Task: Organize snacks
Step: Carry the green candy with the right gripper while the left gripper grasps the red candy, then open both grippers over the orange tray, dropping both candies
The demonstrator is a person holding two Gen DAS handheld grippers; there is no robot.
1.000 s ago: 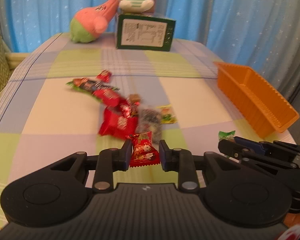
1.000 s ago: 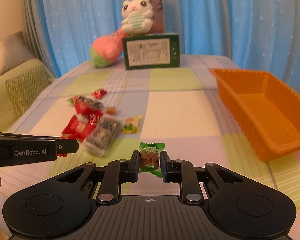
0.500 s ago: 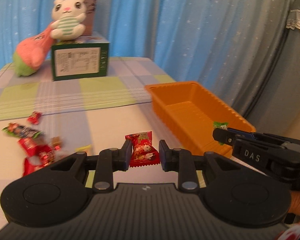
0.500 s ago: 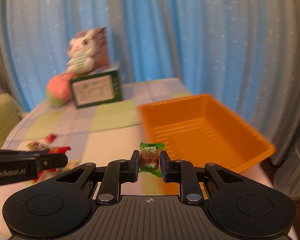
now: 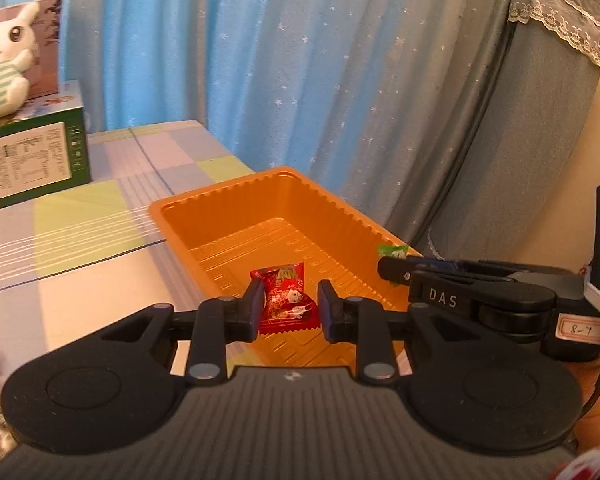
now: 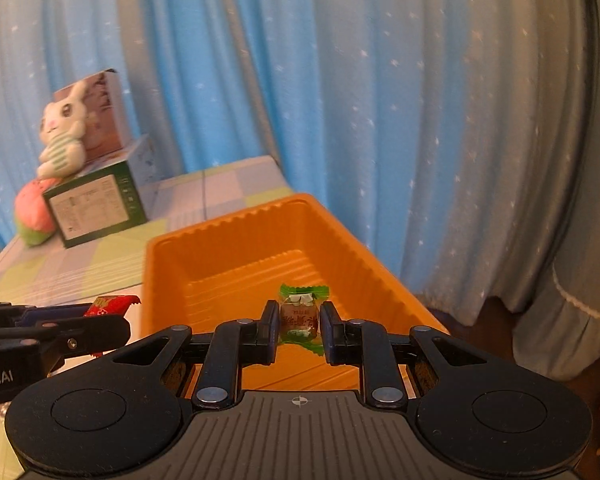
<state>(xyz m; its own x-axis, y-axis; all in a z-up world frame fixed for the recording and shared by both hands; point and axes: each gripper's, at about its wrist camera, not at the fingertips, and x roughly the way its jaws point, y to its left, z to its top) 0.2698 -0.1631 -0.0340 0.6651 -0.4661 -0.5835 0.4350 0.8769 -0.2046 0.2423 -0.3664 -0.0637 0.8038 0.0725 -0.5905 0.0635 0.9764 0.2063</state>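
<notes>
Blue star-print curtains (image 5: 284, 80) fill the background of both views; a table with a pastel check cloth (image 5: 80, 248) runs along the left.

Orange tray (image 5: 284, 216): ribbed plastic, nothing lying in it, centre of both frames, long axis running away from the cameras. It lies directly ahead of and below both grippers, so the coming move looks like a plain release over it.

Green box (image 5: 32, 152) with a plush rabbit (image 5: 4, 68) on top: upper left, well apart from the tray.

Left gripper (image 5: 290, 306): jaws nearly closed, pinching a red snack packet (image 5: 286, 300), flat, crinkled, sawtooth-edged, printed with white figures; held over the tray's near end.

Right gripper (image 6: 298, 322): jaws nearly closed, clamping a small green-wrapped candy (image 6: 300, 314), brown centre, twisted green ends; held over the tray's near end, at lower centre. Neither hand looks clearly nearer the tray.
</notes>
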